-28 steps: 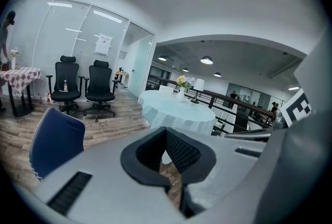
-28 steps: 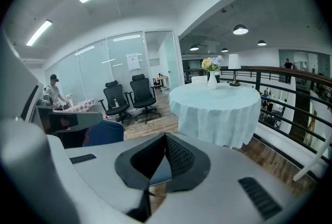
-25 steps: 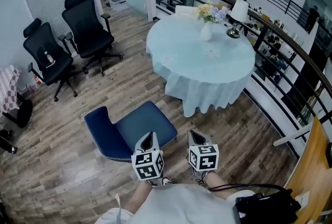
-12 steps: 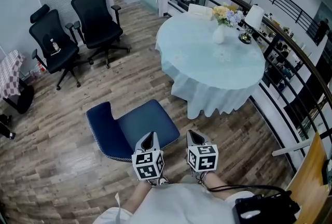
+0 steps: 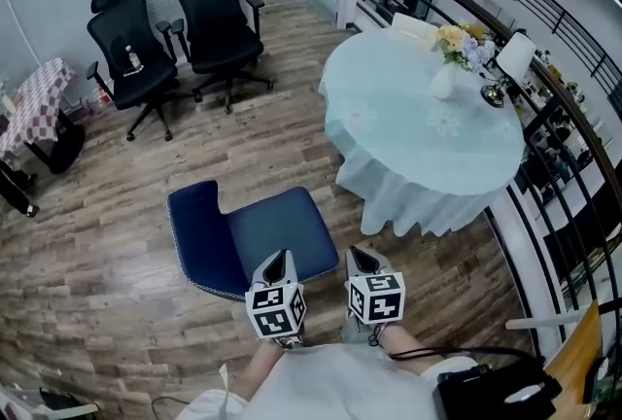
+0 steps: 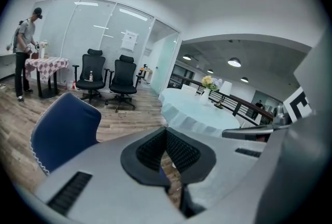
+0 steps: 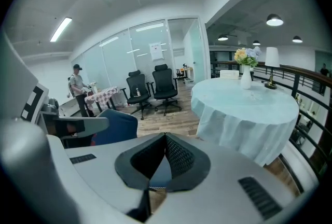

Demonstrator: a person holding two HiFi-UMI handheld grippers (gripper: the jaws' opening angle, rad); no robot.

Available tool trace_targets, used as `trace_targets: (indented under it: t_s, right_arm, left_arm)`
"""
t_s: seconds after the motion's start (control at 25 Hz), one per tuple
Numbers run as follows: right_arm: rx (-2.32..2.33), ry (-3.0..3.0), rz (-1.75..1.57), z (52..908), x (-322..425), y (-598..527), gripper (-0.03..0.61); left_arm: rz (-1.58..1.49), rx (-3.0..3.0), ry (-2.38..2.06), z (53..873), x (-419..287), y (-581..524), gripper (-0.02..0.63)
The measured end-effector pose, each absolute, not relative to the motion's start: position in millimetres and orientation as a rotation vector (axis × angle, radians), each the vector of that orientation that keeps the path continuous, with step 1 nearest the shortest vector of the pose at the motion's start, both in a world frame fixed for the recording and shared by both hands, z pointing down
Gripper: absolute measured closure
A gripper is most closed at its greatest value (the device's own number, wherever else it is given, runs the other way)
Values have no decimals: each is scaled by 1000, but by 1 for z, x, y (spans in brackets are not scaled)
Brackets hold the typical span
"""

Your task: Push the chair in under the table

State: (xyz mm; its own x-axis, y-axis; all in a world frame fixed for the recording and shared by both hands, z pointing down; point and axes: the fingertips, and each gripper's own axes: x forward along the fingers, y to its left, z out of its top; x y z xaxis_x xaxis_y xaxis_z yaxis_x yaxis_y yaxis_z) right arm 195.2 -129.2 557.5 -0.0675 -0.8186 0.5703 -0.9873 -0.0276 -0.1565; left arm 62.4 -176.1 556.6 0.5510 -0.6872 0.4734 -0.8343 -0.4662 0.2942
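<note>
I keep both tools closed because a push needs no grip, and closed jaws make a blunt, firm nose to lean on the seat with. The left tool (image 5: 276, 262) has its pads pressed together with nothing between them. The right tool (image 5: 359, 257) looks the same in its own view, with only blue upholstery showing beyond the tips. I hold them side by side at the edge of the blue chair (image 5: 255, 235) that faces away from the round counter (image 5: 389, 122), so a shove should send it toward the counter. I cannot tell whether either tip is touching the seat yet. The chair stands well apart from the counter on my side of it, with bare wooden floor (image 5: 321, 165) between them. Its backrest is on the side farther from the counter and its open seat is turned roughly toward the counter, which I judge a good heading for sliding it under. It is upholstered in dark blue, with a broad padded seat, a low rounded backrest and pale stitching along its rim. Its legs are hidden beneath the seat, so I cannot say whether it will roll or scrape. The counter's pale tablecloth (image 5: 408, 194) hangs low on the side facing the chair and may catch on the seat.
</note>
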Motion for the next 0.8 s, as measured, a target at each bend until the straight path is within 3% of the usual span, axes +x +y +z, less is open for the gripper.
trace_targets:
  t_s: [0.44, 0.8]
  right_arm:
    - [1788, -2028, 735, 550, 204, -153, 561]
    - [1711, -2073, 772, 560, 174, -159, 561]
  left_arm:
    - [374, 2230, -1321, 556, 73, -178, 611]
    - [396, 2148, -1471, 555, 12, -177, 611]
